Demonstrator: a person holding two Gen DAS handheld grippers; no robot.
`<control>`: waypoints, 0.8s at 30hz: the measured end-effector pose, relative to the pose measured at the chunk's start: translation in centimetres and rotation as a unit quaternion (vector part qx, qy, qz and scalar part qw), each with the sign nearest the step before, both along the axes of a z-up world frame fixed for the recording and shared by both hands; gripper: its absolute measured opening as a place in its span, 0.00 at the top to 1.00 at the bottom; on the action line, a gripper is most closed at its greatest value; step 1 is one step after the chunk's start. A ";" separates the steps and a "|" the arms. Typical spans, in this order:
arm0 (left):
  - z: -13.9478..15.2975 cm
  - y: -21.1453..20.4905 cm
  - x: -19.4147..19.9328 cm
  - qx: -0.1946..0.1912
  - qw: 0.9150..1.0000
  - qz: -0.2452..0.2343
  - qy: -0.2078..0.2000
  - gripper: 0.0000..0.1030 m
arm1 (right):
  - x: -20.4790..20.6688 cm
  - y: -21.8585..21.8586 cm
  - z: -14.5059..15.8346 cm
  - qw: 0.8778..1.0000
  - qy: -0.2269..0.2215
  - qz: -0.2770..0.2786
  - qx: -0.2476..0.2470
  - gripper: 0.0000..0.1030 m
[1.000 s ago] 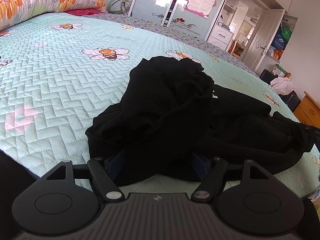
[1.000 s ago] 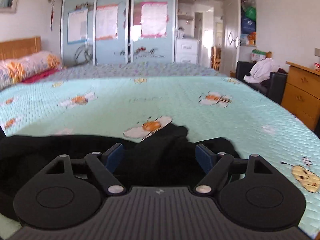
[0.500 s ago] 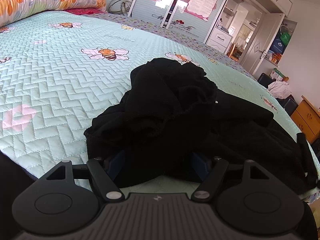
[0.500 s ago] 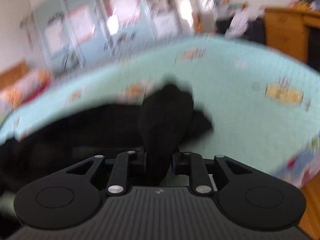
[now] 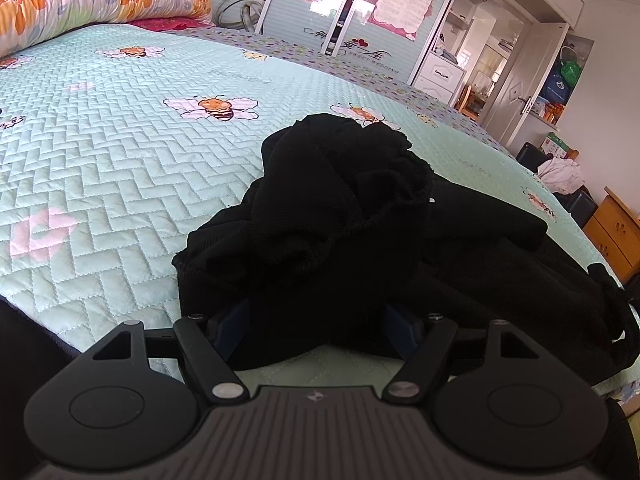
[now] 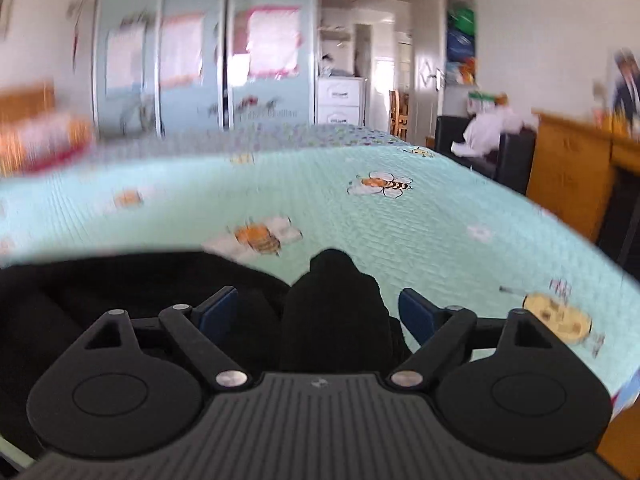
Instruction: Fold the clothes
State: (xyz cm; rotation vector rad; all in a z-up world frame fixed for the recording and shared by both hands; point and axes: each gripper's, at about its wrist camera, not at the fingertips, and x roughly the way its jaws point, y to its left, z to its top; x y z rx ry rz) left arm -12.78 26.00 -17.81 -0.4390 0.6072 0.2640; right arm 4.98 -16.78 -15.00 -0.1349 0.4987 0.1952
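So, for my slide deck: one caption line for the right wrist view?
Right gripper, jaws opening around a fold of black garment on the bee-print quilt.

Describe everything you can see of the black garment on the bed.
The black garment is a dark, soft, knit-looking fabric, unfolded and bunched into a rumpled heap with a ribbed edge showing. It lies on the mint quilted bedspread near its front edge, spreading toward the right. Cloth sits between the blue pads of the left hand-held gripper. A raised fold stands between the opening jaws of the right hand-held gripper, its pads clear of the fabric.
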 end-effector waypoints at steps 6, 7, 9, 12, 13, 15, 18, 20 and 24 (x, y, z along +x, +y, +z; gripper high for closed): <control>0.0 0.1 0.0 -0.003 1.000 0.000 -0.001 0.27 | -0.9 -6.3 0.7 0.987 -0.025 -0.116 0.105 0.88; 0.1 0.0 0.0 -0.003 1.000 0.000 -0.001 0.27 | -1.9 -7.9 1.1 0.981 -0.032 -0.144 0.127 0.87; 0.3 0.1 0.0 -0.005 1.000 0.003 -0.005 0.27 | -3.4 -10.1 1.2 0.973 -0.018 -0.181 0.144 0.83; 1.3 -0.2 -0.2 0.000 1.000 0.000 -0.023 0.28 | -4.7 -11.6 0.4 0.967 0.051 -0.180 0.171 0.63; 2.0 -0.3 -0.4 0.005 0.999 0.000 -0.034 0.28 | -5.1 -12.1 0.1 0.964 0.075 -0.180 0.180 0.63; 3.3 -0.3 -0.7 0.013 0.999 0.002 -0.052 0.27 | -7.0 -12.5 1.1 0.955 0.029 -0.220 0.198 0.62; 5.0 0.2 -0.7 0.011 0.998 0.008 -0.069 0.27 | -8.8 -11.4 4.2 0.945 -0.093 -0.245 0.195 0.38; 5.7 0.4 -0.6 0.006 0.997 0.013 -0.078 0.27 | -8.4 -9.8 5.4 0.955 -0.129 -0.209 0.169 0.28; 6.2 -0.1 -0.3 0.008 0.997 0.001 -0.077 0.27 | -5.1 -6.7 5.0 0.987 -0.070 -0.105 0.102 0.17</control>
